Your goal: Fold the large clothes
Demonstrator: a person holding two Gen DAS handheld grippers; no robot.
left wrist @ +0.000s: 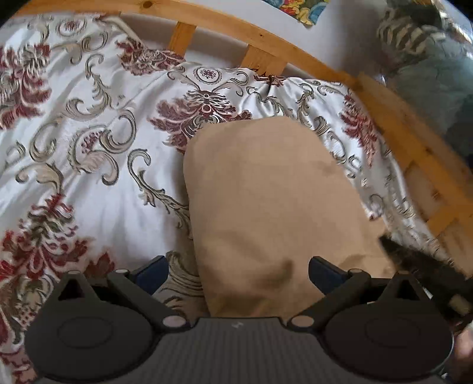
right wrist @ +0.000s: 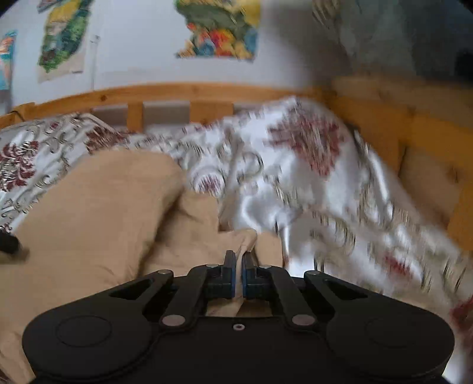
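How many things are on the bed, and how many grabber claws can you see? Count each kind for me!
Tan garment: 1
Flowery bedspread: 1
Grabber claws: 2, the left gripper, open, and the right gripper, pinched shut on the tan garment
Total: 4

Wooden slatted bed frame point(left wrist: 266, 38) against a white wall point(right wrist: 142, 44) hung with colourful pictures point(right wrist: 218, 29)

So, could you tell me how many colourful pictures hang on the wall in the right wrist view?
3: one cut off at the far left edge, one upper left, one top centre. More may lie outside the frame.
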